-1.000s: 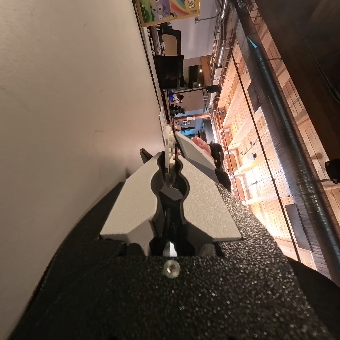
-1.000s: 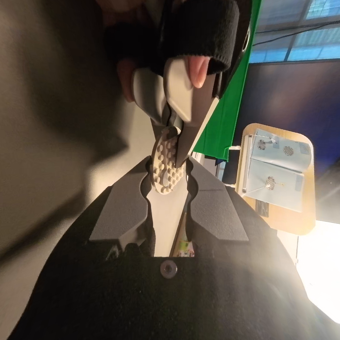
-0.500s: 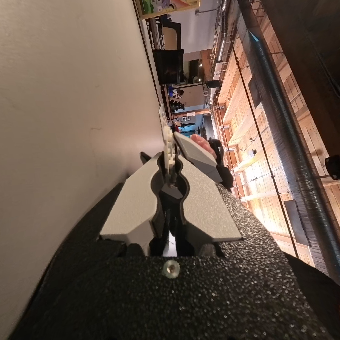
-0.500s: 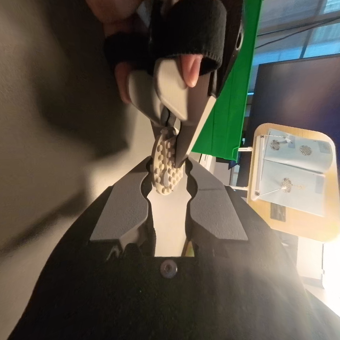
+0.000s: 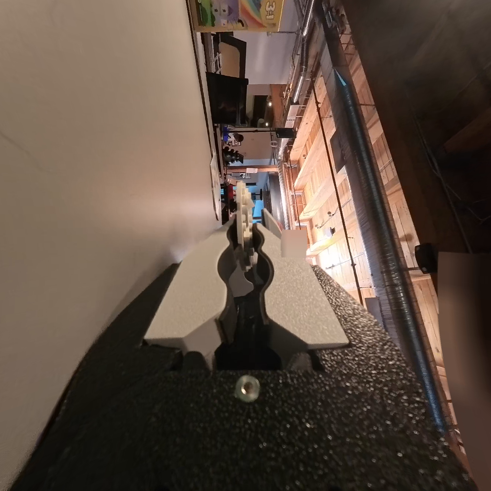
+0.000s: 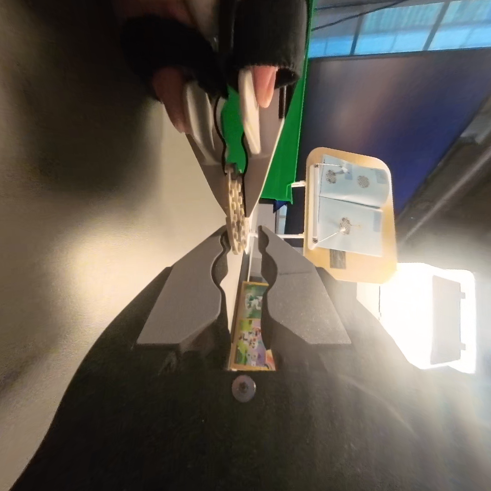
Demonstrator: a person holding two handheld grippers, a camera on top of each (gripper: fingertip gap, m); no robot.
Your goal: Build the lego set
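Since a second ago the right gripper (image 6: 243,233) has backed off a little: the round plate now sits at its fingertips rather than deep between them, and the cameras have swung, bringing the colourful box (image 6: 251,329) into the gap.

Left gripper (image 5: 245,231): fingers nearly closed, clamped on the tan round studded plate (image 5: 243,210), seen edge-on, sticking out past the fingertips. A small grey piece (image 5: 240,281) sits lower in the gap; can't tell what it is.

From the right wrist view the same plate (image 6: 236,212) hangs from the left gripper's fingertips (image 6: 233,170), with a person's gloved hand (image 6: 212,53) on that gripper. The plate's lower edge sits at the right gripper's left finger (image 6: 212,255), may be touching.

Right gripper: fingers spread apart, gripping nothing.

Both are held up off the pale tabletop (image 5: 93,132). Open instruction booklet on a wooden board (image 6: 348,210) off to the side, green screen (image 6: 287,146) behind.
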